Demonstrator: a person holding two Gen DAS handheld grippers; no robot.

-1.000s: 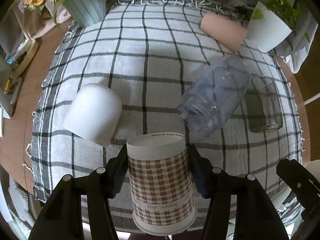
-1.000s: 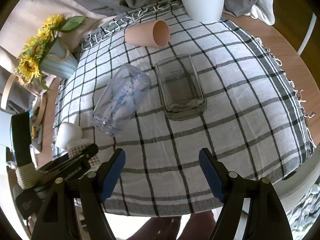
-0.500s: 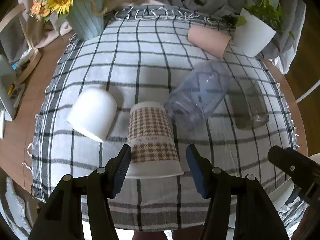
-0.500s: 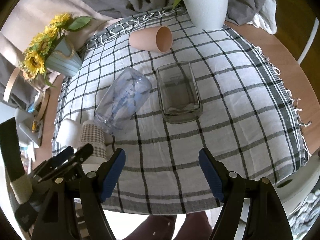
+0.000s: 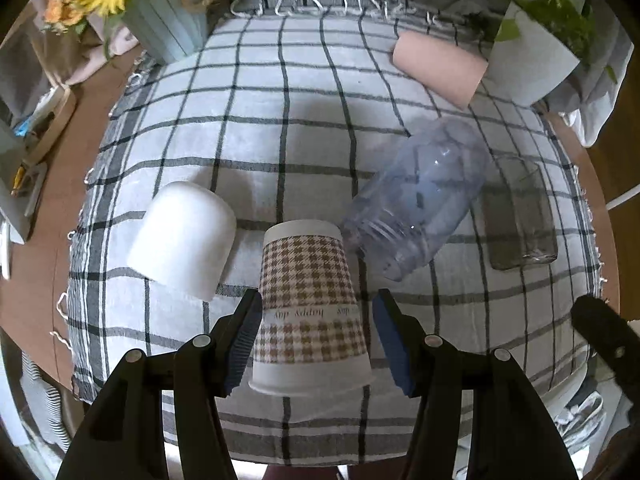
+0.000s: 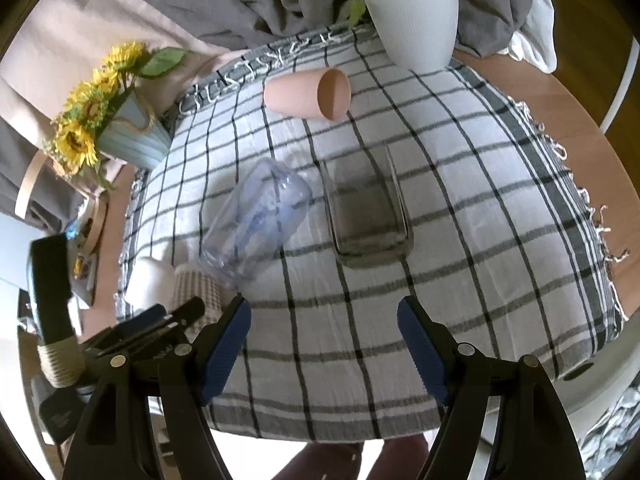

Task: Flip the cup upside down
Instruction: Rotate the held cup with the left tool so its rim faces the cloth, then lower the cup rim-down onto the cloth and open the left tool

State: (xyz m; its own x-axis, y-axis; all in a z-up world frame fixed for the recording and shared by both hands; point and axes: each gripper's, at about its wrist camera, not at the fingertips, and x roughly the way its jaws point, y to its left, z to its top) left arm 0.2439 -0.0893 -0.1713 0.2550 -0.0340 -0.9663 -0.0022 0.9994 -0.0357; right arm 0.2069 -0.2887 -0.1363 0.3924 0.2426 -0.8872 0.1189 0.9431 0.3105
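Fingers of the left gripper (image 5: 316, 336) stood apart on both sides of the paper cup (image 5: 310, 312), which sat upside down, wide rim on the checked cloth (image 5: 280, 128) near the bench's front edge. It looked best to back straight out without bumping it. A white cup (image 5: 184, 236) stood just beside it, and a clear bottle (image 5: 416, 208) lay close. The right gripper (image 6: 324, 344) was open, holding nothing.

The paper cup (image 5: 310, 304) stands rim-down between the mug (image 5: 184, 240) (left) and bottle (image 5: 420, 208).
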